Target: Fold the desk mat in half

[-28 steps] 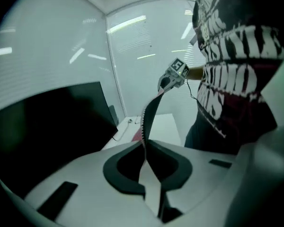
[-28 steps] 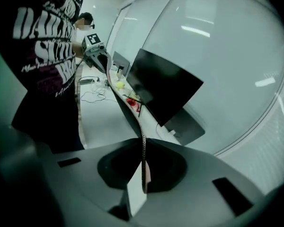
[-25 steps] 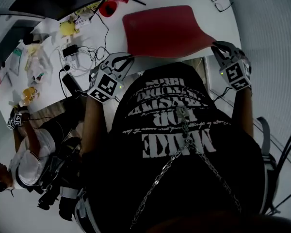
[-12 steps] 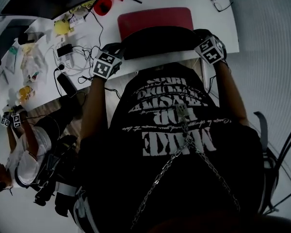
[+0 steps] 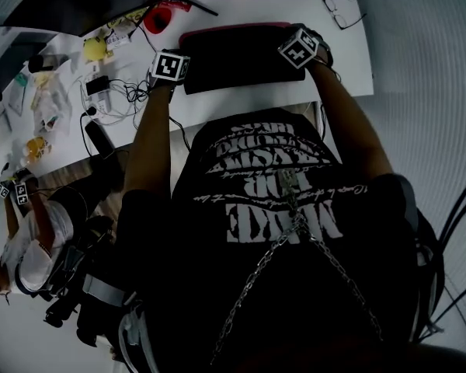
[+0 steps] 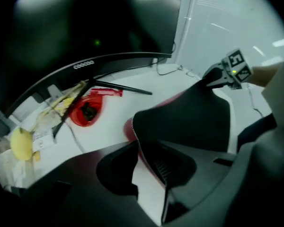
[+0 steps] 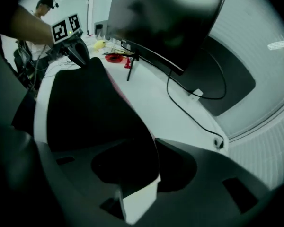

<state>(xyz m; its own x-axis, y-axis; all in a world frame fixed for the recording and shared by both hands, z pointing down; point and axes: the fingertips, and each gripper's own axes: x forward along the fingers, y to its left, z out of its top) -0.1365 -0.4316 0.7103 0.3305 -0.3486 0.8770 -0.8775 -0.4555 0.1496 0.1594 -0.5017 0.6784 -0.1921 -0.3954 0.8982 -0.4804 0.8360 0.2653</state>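
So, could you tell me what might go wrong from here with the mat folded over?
1. The left gripper and right gripper have just been opening their jaws with the desk mat's corners between them; the flap arches off the table, so it may spring back open.
2. A red strip shows beyond the black flap's far edge, so the halves may settle uneven.

Desk mat (image 5: 233, 62) black outside, red edge; table (image 5: 353, 53) white.

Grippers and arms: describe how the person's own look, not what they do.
The left gripper and right gripper have dark, moulded plastic jaws; each carries a white cube with black square markers. The arms are bare below a black short-sleeved T-shirt with white lettering.
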